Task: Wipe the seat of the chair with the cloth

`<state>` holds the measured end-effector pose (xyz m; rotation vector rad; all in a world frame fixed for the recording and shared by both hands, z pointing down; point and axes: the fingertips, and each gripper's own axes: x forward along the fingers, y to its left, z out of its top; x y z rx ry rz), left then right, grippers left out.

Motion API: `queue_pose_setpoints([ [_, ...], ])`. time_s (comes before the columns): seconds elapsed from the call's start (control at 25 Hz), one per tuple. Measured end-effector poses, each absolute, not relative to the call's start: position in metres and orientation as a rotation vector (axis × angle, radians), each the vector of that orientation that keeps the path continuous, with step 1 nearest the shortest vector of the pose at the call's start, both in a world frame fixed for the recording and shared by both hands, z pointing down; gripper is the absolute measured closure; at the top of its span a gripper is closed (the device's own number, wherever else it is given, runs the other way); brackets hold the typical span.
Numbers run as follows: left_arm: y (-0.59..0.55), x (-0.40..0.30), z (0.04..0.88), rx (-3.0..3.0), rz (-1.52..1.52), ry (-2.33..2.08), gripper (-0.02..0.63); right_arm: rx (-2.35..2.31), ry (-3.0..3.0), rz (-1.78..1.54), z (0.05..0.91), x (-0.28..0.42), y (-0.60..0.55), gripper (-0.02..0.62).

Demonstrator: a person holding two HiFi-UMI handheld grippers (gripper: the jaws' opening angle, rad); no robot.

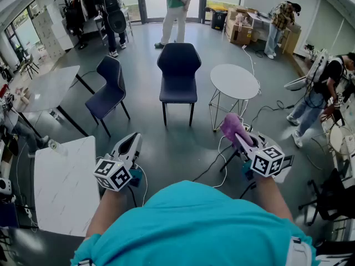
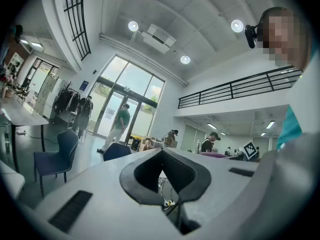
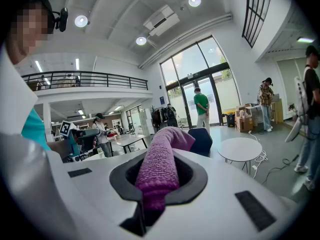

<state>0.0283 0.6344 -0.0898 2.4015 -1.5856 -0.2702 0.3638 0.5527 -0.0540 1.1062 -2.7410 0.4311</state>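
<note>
Right tongs pinch purple cloth; left tongs apparently closed, empty.

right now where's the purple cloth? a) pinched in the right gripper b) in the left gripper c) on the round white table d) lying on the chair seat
A: the right gripper view shows the cloth clamped between the jaws of the right gripper, well short of the chair, whose seat has nothing on it.
</note>
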Motion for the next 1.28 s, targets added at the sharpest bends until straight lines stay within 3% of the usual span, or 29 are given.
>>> queue_pose_setpoints([
  [0.6, 0.624, 0.055, -0.092, 2.413, -0.242, -1.582, 0.604, 1.081, -2.769, 0.454, -0.055, 0.382, 0.544, 0.551],
  [1.28, 0.590, 0.163, -0.089, 2.436, -0.215, -1.540, 0.604, 0.962, -2.855, 0.517, -0.050, 0.470, 0.527, 0.551],
])
